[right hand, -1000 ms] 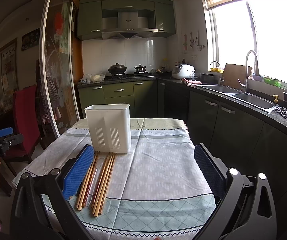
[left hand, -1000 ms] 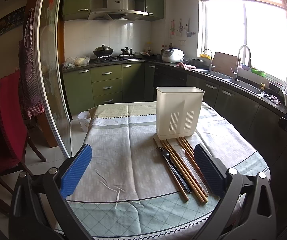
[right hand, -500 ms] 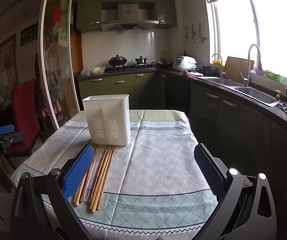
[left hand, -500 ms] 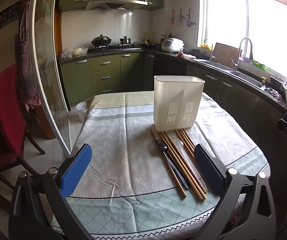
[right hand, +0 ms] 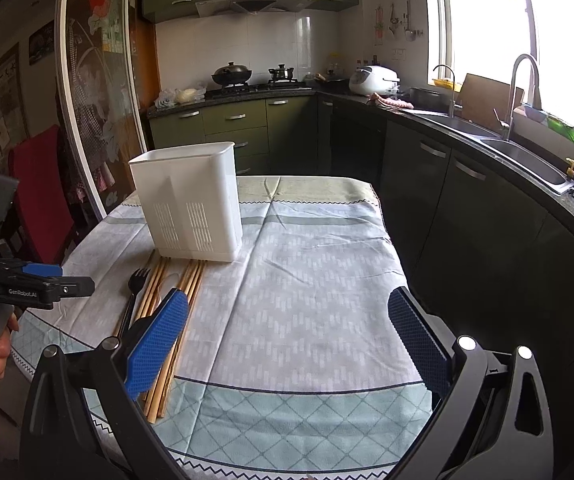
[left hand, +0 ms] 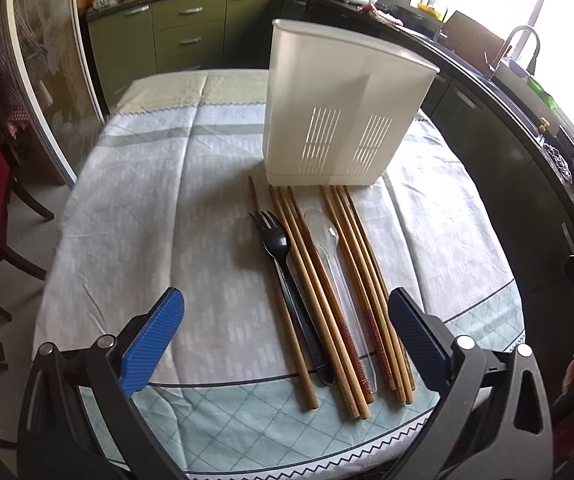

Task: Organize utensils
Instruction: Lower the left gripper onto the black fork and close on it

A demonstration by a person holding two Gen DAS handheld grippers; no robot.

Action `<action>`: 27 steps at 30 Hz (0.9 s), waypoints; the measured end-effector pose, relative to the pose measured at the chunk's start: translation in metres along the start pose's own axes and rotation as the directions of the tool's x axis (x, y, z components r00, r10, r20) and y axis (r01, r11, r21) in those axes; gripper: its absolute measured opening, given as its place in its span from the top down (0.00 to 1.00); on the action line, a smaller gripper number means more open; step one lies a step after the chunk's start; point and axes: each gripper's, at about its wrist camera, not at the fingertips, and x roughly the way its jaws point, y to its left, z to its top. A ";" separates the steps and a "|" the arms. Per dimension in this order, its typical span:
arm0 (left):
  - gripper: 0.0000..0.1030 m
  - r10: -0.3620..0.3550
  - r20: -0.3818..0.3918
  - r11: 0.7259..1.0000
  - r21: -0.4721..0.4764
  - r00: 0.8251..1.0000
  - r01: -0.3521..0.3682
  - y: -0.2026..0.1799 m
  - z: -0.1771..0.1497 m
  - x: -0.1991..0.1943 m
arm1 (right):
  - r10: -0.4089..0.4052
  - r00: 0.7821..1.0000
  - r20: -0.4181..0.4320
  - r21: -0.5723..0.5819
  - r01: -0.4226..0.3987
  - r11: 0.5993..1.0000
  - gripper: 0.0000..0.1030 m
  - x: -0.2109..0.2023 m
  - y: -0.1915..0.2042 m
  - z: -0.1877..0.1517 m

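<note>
A white slotted utensil holder (left hand: 339,108) stands upright on the table; it also shows in the right wrist view (right hand: 189,206). In front of it lie several wooden chopsticks (left hand: 319,288), a black plastic fork (left hand: 283,264) and a clear plastic spoon (left hand: 335,264), side by side. My left gripper (left hand: 287,320) is open and empty, hovering over the handle ends of the utensils. My right gripper (right hand: 287,328) is open and empty, right of the chopsticks (right hand: 183,308) and fork (right hand: 133,292). The left gripper also shows at the left edge of the right wrist view (right hand: 43,280).
The table carries a pale patterned cloth (left hand: 167,216) with a checked border at the near edge (right hand: 307,412). A red chair (right hand: 43,196) stands at the left. Dark kitchen cabinets and a sink (right hand: 523,156) run along the right.
My left gripper has moved forward and tilted down over the utensils, which now look much closer. My right gripper has dipped and moved slightly closer to the table.
</note>
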 end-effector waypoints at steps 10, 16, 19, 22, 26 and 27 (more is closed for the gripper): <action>0.34 0.043 -0.228 0.993 -0.094 0.973 -0.066 -0.001 0.016 0.056 | 0.055 0.998 -0.012 -0.003 -0.055 0.998 0.04 0.014 -0.008 0.000; 0.69 0.072 -0.272 0.987 -0.119 0.960 -0.108 -0.003 0.021 0.069 | 0.080 0.997 -0.021 0.023 -0.080 0.997 0.04 0.019 -0.020 -0.005; 0.78 0.077 -0.280 0.986 -0.119 0.957 -0.114 -0.006 0.024 0.074 | 0.084 0.996 -0.024 0.030 -0.083 0.996 0.04 0.021 -0.024 -0.007; 0.80 0.084 -0.291 0.985 -0.118 0.953 -0.123 -0.008 0.028 0.079 | 0.087 0.996 -0.027 0.033 -0.086 0.996 0.04 0.022 -0.028 -0.008; 0.80 0.097 -0.299 0.984 -0.114 0.949 -0.136 -0.012 0.036 0.087 | 0.095 0.995 -0.021 0.035 -0.094 0.995 0.04 0.018 -0.029 -0.010; 0.80 0.094 -0.300 0.984 -0.114 0.949 -0.134 -0.012 0.038 0.088 | 0.095 0.995 -0.019 0.034 -0.094 0.995 0.04 0.018 -0.030 -0.009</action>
